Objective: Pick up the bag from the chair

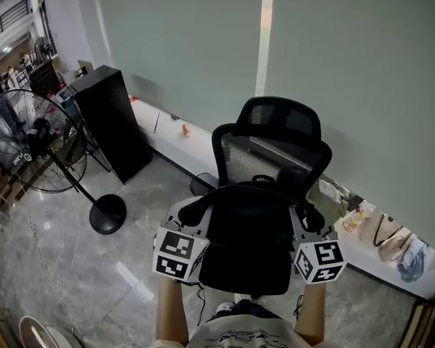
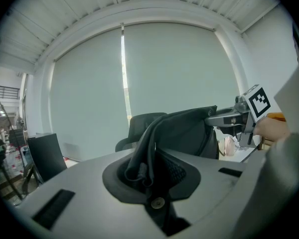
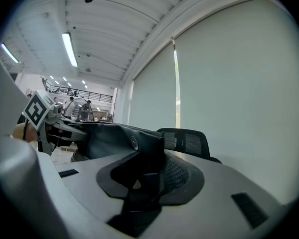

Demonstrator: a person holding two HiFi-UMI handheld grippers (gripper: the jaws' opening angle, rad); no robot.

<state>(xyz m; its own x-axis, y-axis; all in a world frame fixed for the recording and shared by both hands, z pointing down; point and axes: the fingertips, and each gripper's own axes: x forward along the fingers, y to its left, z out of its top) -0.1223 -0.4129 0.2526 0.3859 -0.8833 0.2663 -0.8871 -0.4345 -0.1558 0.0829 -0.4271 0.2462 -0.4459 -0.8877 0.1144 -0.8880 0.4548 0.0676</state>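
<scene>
A black bag [image 1: 246,245] hangs stretched between my two grippers, just in front of the black mesh office chair [image 1: 272,151]. My left gripper [image 1: 188,212] is shut on the bag's left top edge, and in the left gripper view a fold of its fabric and strap [image 2: 144,153] is pinched in the jaws of the left gripper [image 2: 149,171]. My right gripper [image 1: 313,222] is shut on the right top edge, and the bag [image 3: 109,138] runs leftwards from the right gripper [image 3: 144,173]. The chair back [image 2: 142,122] and headrest [image 3: 187,141] show behind.
A standing fan [image 1: 32,140] with a round base [image 1: 107,214] is on the left, beside a black cabinet [image 1: 109,122]. A low white ledge [image 1: 370,256] along the wall carries handbags [image 1: 391,243] at the right. Grey tiled floor surrounds the chair.
</scene>
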